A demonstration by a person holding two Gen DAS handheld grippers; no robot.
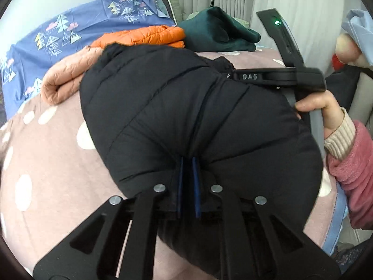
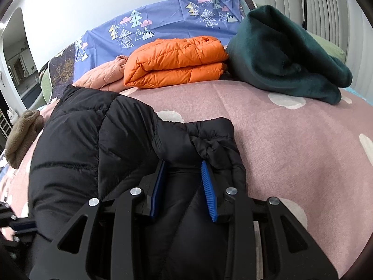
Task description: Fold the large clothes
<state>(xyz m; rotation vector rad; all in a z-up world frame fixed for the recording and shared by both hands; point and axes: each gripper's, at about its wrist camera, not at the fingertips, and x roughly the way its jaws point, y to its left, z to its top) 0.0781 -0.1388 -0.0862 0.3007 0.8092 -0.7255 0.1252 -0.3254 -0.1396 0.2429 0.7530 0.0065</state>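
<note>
Black puffer jacket (image 1: 186, 116) lies bunched on the pink bed (image 2: 291, 140); left claw (image 1: 188, 163) pinches its fabric tight, right claw (image 2: 184, 170) clamps a thicker fold.

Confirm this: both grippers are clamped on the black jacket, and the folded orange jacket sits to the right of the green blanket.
One thing is wrong. The orange jacket sits to the left of the green blanket, not the right, as the right wrist view shows. The rest holds: the left gripper and the right gripper are both clamped on the black jacket.
</note>
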